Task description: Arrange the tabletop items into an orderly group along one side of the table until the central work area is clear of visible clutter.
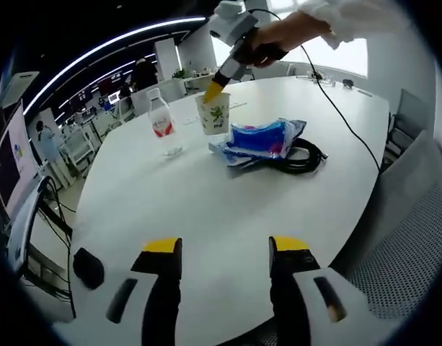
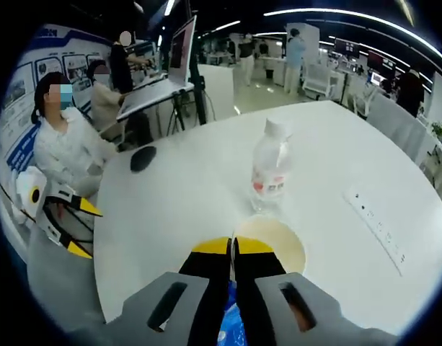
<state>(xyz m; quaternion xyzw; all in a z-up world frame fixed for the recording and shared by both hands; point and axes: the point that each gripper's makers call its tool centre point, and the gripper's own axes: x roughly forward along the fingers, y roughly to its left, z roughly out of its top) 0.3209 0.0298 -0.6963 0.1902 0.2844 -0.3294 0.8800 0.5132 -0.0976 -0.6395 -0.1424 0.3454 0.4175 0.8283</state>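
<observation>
A white paper cup (image 1: 213, 115) with a green print stands mid-table, and my right gripper (image 1: 215, 89) comes down from above, its yellow tips pinching the rim. In the right gripper view the jaws (image 2: 233, 246) are shut on the near wall of the cup (image 2: 278, 244). A clear water bottle (image 1: 163, 124) with a red label stands upright just beside the cup; it is also the bottle (image 2: 270, 169) beyond the rim. A blue packet (image 1: 262, 138) lies on a black coiled cable (image 1: 303, 156). My left gripper (image 1: 226, 246) hovers open over the near table, holding nothing.
A black puck-like object (image 1: 88, 267) lies near the table's edge. A white power strip (image 2: 379, 229) lies flat on the right. A grey mesh chair (image 1: 408, 238) stands by the table. People sit at desks beyond the table (image 2: 170, 209).
</observation>
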